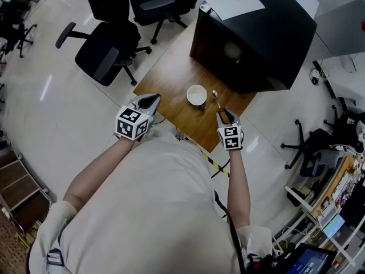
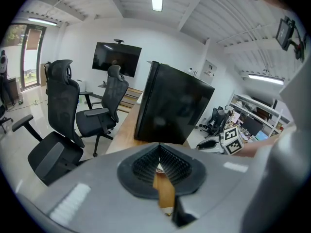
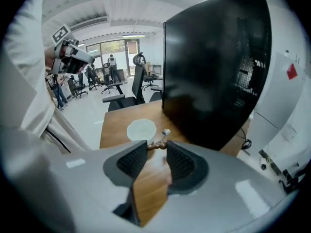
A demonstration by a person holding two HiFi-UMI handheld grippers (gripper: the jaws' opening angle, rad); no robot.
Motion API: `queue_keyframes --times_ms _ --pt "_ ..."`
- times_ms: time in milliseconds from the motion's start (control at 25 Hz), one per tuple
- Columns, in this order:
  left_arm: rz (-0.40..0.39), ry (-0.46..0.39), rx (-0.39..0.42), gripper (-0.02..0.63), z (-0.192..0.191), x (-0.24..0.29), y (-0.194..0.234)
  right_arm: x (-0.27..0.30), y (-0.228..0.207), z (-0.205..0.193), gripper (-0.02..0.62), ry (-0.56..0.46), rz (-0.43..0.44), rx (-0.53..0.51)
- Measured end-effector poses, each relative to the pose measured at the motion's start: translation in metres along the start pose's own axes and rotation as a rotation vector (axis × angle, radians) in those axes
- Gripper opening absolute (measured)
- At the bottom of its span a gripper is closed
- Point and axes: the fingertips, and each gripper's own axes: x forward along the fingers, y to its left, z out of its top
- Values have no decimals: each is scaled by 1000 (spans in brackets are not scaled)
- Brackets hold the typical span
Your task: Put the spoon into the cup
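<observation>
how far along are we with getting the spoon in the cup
Done: the right tool is clamped on the spoon by its handle. In hand: the spoon is held just to the right of the white cup in the head view, not over its mouth. Left: bring the spoon over the cup, which looks empty, and let it go inside. The left tool is shut and holds nothing.

We see a wooden table (image 1: 171,79) whose far end carries a big black cabinet (image 1: 256,39), with a white sheet (image 1: 231,0) lying on its top. Off the table's left edge black office chairs (image 1: 105,53) stand on the pale floor (image 1: 45,107). A dark screen (image 2: 116,59) hangs on the wall.
</observation>
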Motion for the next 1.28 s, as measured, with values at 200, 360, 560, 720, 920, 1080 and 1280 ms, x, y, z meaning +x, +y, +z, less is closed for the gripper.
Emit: queue_keyframes --times_ms 200,360,560,720,920,1080,1280 --pt "-15 5 13 0 2 -5 8 2 20 22 126 -32 9 13" --pt "-23 2 19 0 6 -7 14 11 33 33 127 -39 29 31" --pt "-19 6 15 0 4 -12 21 26 47 34 126 -22 51 28" --pt "-13 0 16 0 9 -11 26 42 51 29 127 -1 73 44" --pt "11 -10 15 0 13 -21 36 58 63 26 127 32 97 34" --pt "26 -11 5 0 11 -22 39 71 63 17 127 63 111 22" --pt "36 -18 2 0 13 -23 42 84 63 13 126 95 117 -3"
